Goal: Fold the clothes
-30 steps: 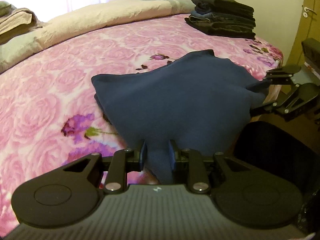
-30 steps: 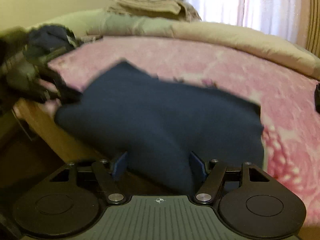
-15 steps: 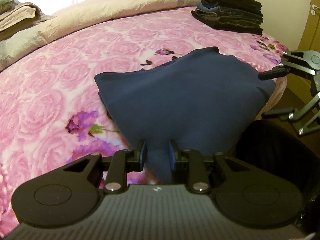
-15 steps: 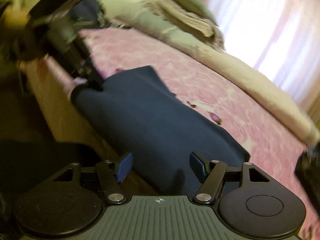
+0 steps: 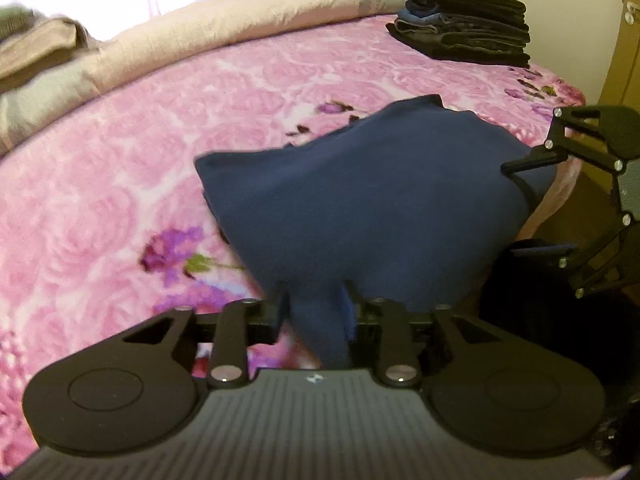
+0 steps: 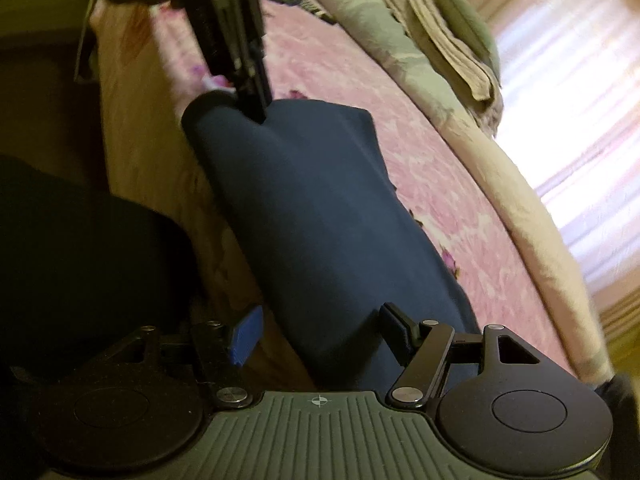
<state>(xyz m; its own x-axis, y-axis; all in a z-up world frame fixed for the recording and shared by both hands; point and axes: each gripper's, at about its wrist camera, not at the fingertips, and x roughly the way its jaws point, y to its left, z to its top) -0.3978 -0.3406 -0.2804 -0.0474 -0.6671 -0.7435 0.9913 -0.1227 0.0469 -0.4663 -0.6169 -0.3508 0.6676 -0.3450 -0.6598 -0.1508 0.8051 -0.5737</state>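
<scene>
The navy garment (image 5: 372,200) is seen lying folded near the edge of the bed, centre of the left wrist view, on the pink rose-patterned blanket (image 5: 120,184); its near corner is drawn down toward the lower middle of the frame. That corner sits between the jaws of the left gripper (image 5: 316,304), and those jaws are opening now, so the pinch is being let go while cloth is still between them. In the right wrist view the same garment (image 6: 320,216) runs diagonally through the centre, partly draped over the bed's edge. The right gripper (image 6: 320,328) is held spread wide, the cloth passing between its blue pads (image 6: 244,334) without being visibly pressed.

Trouble is judged most likely at that overhang: with one corner being released and the other not gripped, the garment could be dragged off the edge by its own weight, or the fold could be slackened and lost. A snag of cloth on a pad, should a gripper be pulled away, would also pull the layers askew.

Further out, a stack of dark folded clothes (image 5: 464,20) is seen at the upper right, and a beige quilt (image 5: 224,36) along the top of the frame.

No brand, label or readable writing is made out; only a small round emblem on each gripper body.
</scene>
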